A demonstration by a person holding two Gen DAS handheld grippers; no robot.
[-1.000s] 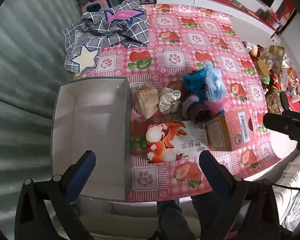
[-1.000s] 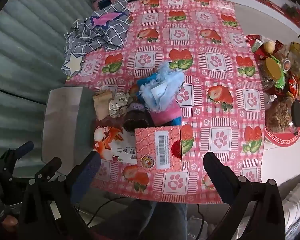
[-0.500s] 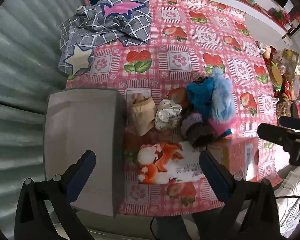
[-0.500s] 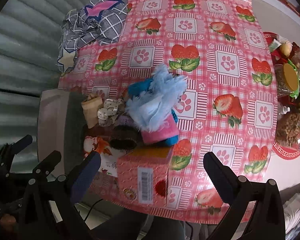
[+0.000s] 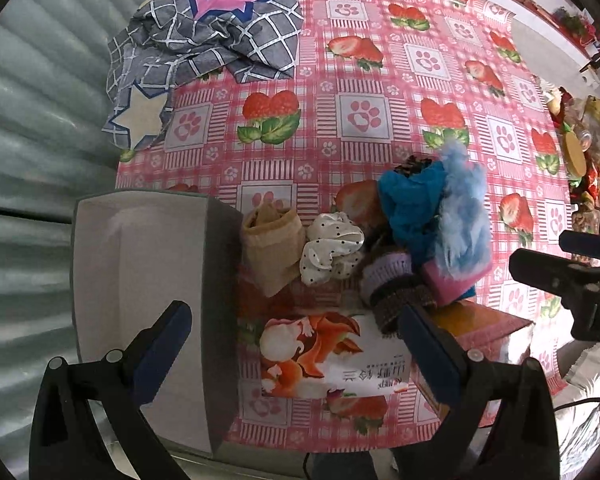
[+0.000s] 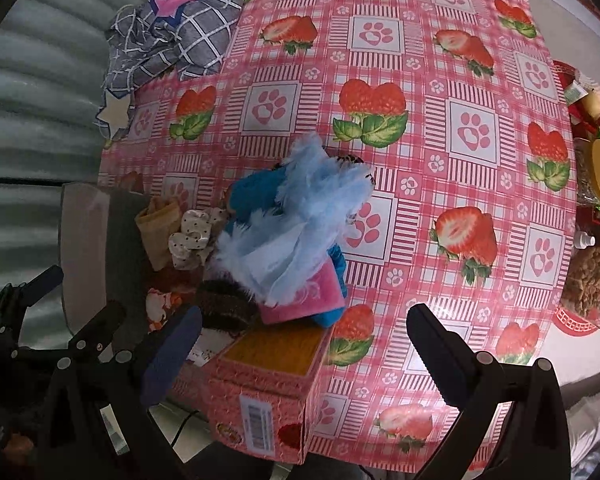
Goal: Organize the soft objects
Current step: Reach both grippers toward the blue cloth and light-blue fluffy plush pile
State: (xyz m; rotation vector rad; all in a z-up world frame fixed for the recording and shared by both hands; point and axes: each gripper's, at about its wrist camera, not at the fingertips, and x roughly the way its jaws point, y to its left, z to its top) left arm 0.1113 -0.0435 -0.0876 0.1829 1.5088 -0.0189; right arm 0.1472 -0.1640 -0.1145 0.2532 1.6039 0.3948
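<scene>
A pile of soft things lies on the strawberry tablecloth (image 5: pixel 364 116): a tan sock (image 5: pixel 272 248), a white dotted scrunchie (image 5: pixel 332 248), a blue cloth (image 5: pixel 412 204), a fluffy light-blue piece (image 5: pixel 464 208) on a pink item (image 5: pixel 456 280), and a purple and brown knit roll (image 5: pixel 396 288). The pile also shows in the right wrist view, fluffy piece (image 6: pixel 312 216) uppermost. A grey open box (image 5: pixel 140 280) stands left of the pile. My left gripper (image 5: pixel 296 344) is open and empty, near the table's front edge. My right gripper (image 6: pixel 304 344) is open and empty above a pink carton (image 6: pixel 268 392).
A grey checked cloth with star patches (image 5: pixel 204 40) lies crumpled at the far left corner. A fox-print packet (image 5: pixel 332 356) lies flat beside the pink carton (image 5: pixel 480 328). Jars and snacks (image 6: pixel 596 208) crowd the table's right edge. A corrugated wall (image 5: pixel 32 120) runs along the left.
Both grippers have moved forward and lower toward the pile, which looms larger. Both stay open and empty.
</scene>
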